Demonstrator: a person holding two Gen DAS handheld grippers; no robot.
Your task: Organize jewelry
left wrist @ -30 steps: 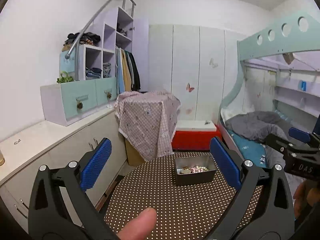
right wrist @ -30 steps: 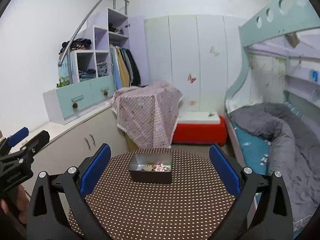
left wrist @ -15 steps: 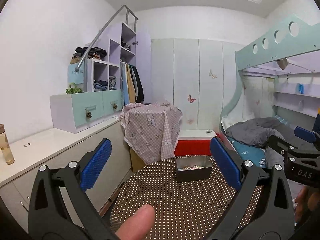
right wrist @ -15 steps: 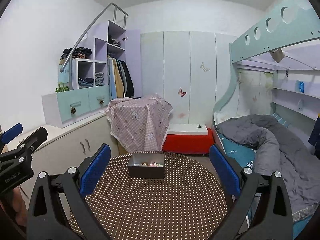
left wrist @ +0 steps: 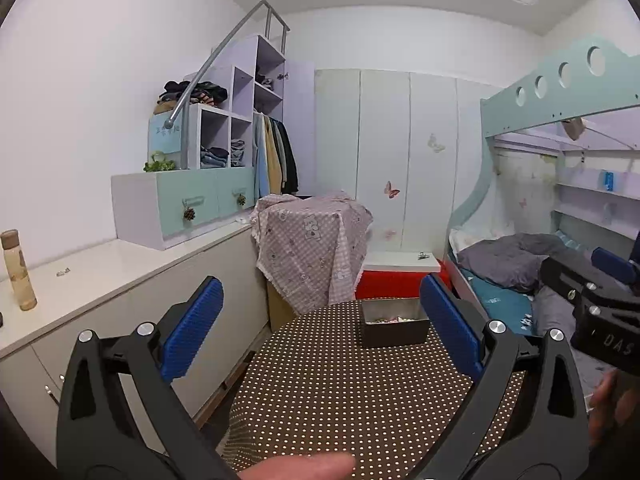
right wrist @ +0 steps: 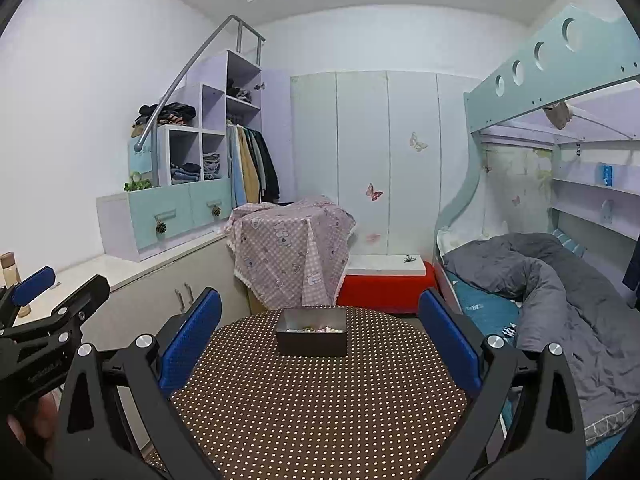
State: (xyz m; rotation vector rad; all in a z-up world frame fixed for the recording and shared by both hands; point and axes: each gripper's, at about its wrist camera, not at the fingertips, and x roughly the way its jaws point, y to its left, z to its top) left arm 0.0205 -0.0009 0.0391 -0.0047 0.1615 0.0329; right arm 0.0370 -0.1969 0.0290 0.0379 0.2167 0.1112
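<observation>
A dark rectangular tray [right wrist: 311, 336] holding several small pale jewelry pieces sits at the far side of a round table with a brown polka-dot cloth [right wrist: 320, 400]. In the left wrist view the same tray [left wrist: 394, 328] lies right of centre on the cloth [left wrist: 340, 392]. My right gripper [right wrist: 320, 340] is open, held above the near half of the table, well short of the tray. My left gripper [left wrist: 320, 332] is open too, with nothing between its blue pads; a fingertip shows at the bottom edge. Each gripper appears at the side of the other's view.
A white counter with cabinets [left wrist: 100, 272] runs along the left, with a bottle [left wrist: 18, 270] on it. Beyond the table stand a cloth-draped box [right wrist: 290, 252] and a red-and-white chest [right wrist: 386, 284]. A bunk bed with a grey duvet [right wrist: 560, 292] fills the right.
Both cameras have tilted upward and drawn back: the tray now sits lower and smaller in view, and more ceiling shows. Both grippers stayed open.
</observation>
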